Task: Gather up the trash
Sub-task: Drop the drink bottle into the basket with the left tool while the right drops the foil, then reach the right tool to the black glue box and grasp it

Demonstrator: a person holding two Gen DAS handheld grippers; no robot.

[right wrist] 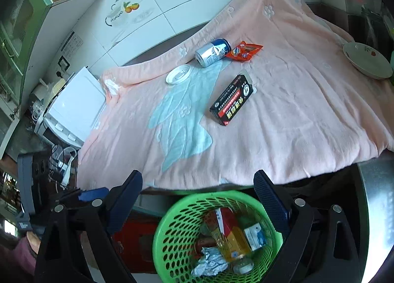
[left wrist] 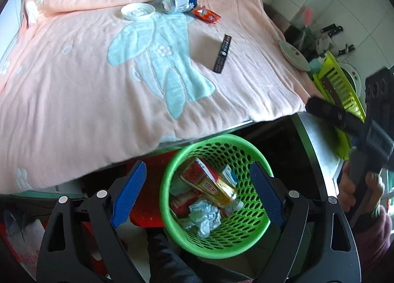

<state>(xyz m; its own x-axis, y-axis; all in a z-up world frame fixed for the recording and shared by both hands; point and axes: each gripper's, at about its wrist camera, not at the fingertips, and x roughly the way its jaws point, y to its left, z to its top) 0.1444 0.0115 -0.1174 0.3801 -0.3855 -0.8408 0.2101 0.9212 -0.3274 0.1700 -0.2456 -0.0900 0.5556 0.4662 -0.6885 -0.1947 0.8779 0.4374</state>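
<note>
A green mesh basket [left wrist: 246, 226] [right wrist: 172, 246] stands below the table's front edge. It holds a crumpled tissue [left wrist: 205, 216], a red and yellow carton [left wrist: 209, 182] and other trash. My left gripper [left wrist: 198, 193] hangs open above the basket with nothing between its blue pads. My right gripper [right wrist: 199, 199] is also open and empty, near the basket's far rim. On the pink blanket [right wrist: 295, 123] lie a black box [right wrist: 232, 99] [left wrist: 222, 54], a tipped can [right wrist: 213, 53] [left wrist: 178, 2], an orange wrapper [right wrist: 243, 53] [left wrist: 206, 14] and a white lid [right wrist: 177, 74] [left wrist: 138, 11].
A plate [right wrist: 367, 60] rests on the blanket's right edge, with a green dish rack [left wrist: 339, 91] and knives beyond it. A white appliance [right wrist: 73, 108] and cables sit left of the blanket. A red stool [left wrist: 152, 174] is under the basket. A hand [left wrist: 362, 189] grips the other tool at right.
</note>
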